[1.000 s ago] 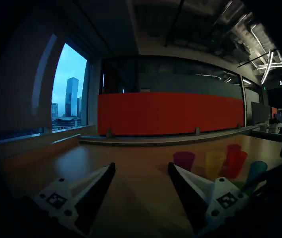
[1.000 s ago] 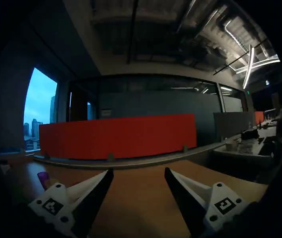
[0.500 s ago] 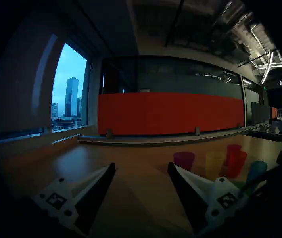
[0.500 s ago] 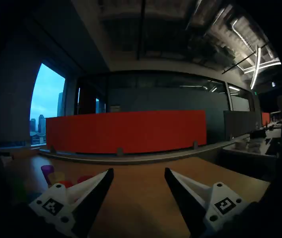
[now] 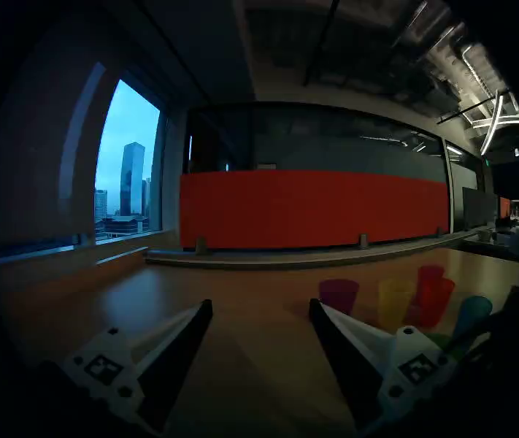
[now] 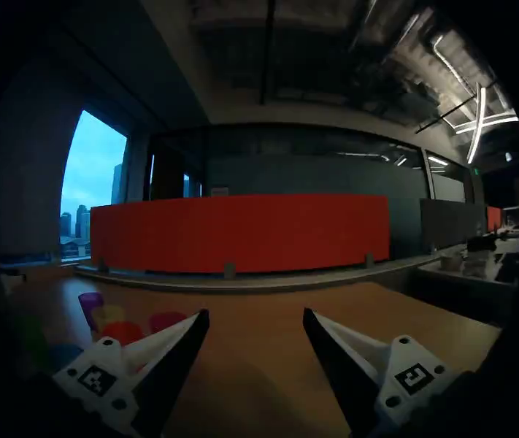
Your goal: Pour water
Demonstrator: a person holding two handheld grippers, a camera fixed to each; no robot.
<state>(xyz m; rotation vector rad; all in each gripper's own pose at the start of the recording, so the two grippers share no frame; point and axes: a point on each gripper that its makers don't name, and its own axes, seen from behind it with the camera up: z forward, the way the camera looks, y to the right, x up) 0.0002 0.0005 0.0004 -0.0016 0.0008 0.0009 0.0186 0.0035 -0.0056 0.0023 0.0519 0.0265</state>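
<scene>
Several coloured plastic cups stand in a cluster on a wooden table [image 5: 259,350]. In the left gripper view they sit to the right: a purple cup [image 5: 339,294], a yellow cup [image 5: 394,301], a red cup [image 5: 433,293] and a teal cup [image 5: 472,314]. My left gripper [image 5: 259,310] is open, its fingers on either side of bare table left of the cups. In the right gripper view the purple cup [image 6: 90,303], yellow cup [image 6: 111,315] and red cup [image 6: 121,332] lie low at the left, partly behind the left finger. My right gripper [image 6: 255,319] is open with nothing between its fingers.
A long red divider panel [image 5: 310,208] runs along the far edge of the table. A window [image 5: 124,175] with city towers is at the left. Another desk with clutter [image 6: 471,263] stands at the far right.
The right gripper's view has swung left and dipped, bringing the cups into sight at its lower left. The left gripper has stayed still.
</scene>
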